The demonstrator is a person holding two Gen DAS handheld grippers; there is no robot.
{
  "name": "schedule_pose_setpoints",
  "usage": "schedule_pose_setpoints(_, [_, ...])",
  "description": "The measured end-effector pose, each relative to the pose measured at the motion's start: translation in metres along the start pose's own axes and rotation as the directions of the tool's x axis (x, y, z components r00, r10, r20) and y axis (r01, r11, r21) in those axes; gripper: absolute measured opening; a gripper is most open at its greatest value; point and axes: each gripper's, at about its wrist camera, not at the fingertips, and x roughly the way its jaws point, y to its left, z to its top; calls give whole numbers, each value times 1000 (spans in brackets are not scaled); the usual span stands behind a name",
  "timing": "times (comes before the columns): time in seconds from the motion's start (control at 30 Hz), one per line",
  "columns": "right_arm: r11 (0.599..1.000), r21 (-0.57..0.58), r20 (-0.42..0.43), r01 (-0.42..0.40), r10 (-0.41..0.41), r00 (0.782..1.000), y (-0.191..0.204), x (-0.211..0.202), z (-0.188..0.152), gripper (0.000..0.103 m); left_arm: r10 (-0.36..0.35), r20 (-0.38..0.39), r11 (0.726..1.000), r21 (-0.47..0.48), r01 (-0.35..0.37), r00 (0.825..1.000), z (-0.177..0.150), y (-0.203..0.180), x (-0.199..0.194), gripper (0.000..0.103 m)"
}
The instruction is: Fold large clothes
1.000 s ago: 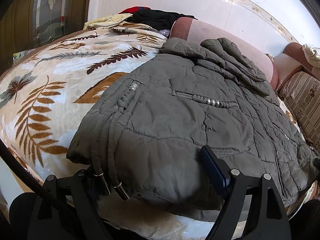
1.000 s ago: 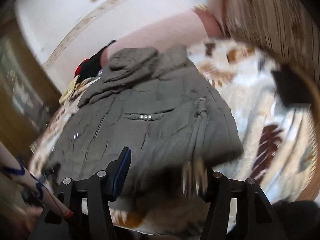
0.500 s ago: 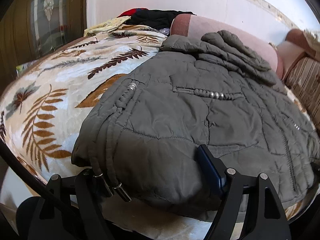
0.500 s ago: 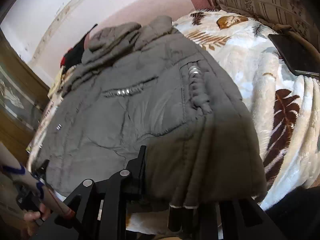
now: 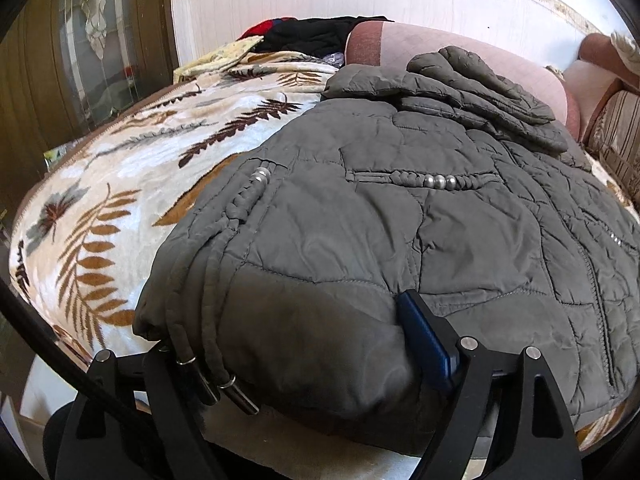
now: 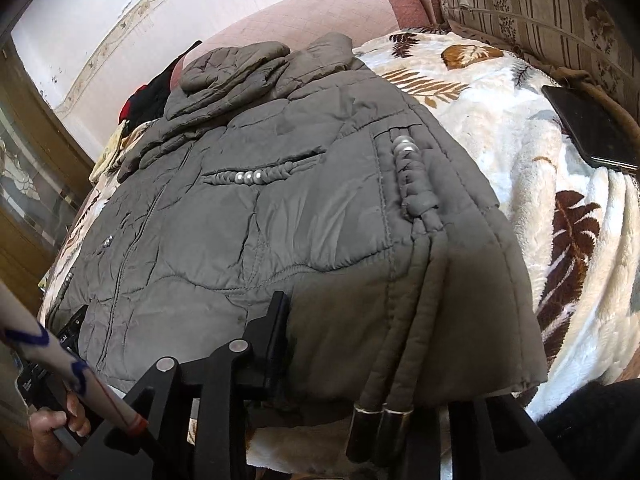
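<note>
Your jacket [image 5: 380, 216] lies spread flat on the blanket [image 5: 104, 200], hem toward you, hood [image 5: 480, 80] bunched at the far end against the pink bolster [image 5: 420, 40]; its cords [image 5: 208, 320] hang over the near hem corner, metal tips down.

Your left gripper [image 5: 304, 360] sits at the near hem with the jaws spread wide and opening; the hem's left corner bulges between them; the blue-padded right finger [image 5: 424, 340] lies against the fabric, the other finger is hidden under the hem and cords, so a firm pinch cannot be confirmed.

Your right gripper [image 6: 360, 360] sits at the opposite hem corner; its jaws are partly parted and opening; the hem lies between them; one finger [image 6: 272, 332] rests on top of the fabric, the other is covered by the hanging hem and the cords [image 6: 384, 420]; whether the pads press cannot be told.

In the right wrist view, your left hand [image 6: 52, 436] grips its gripper's handle at the lower left edge; a dark phone [image 6: 588, 128] lies on the blanket to the right of the jacket, well apart from it; a striped cushion [image 6: 540, 12] stands beyond it.

In the left wrist view, dark clothes [image 5: 312, 36] are piled at the far end of the bed, beside the bolster.
</note>
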Motion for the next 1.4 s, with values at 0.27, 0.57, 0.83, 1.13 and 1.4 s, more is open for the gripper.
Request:
schedule_pose_setpoints(0.27, [999, -34, -16, 14, -14, 1000, 6, 3, 0, 47, 25, 5, 1000, 18, -25, 1000, 0, -2, -1, 84])
schedule_pose_setpoints(0.57, [999, -35, -18, 20, -21, 1000, 6, 4, 1, 47, 39, 10, 999, 31, -40, 999, 0, -3, -2, 84])
schedule_pose_setpoints(0.83, [999, -37, -13, 22, -23, 1000, 6, 3, 1, 47, 45, 16, 998, 41, -46, 999, 0, -5, -3, 82])
schedule_pose_setpoints(1.13, [1000, -25, 4, 3, -3, 1000, 6, 0, 1, 38, 57, 16, 997, 54, -57, 998, 0, -9, -6, 75])
schedule_pose_setpoints(1.4, [1000, -20, 0, 0, 0, 1000, 6, 0, 1, 38, 77, 15, 994, 75, -78, 997, 0, -14, -9, 69])
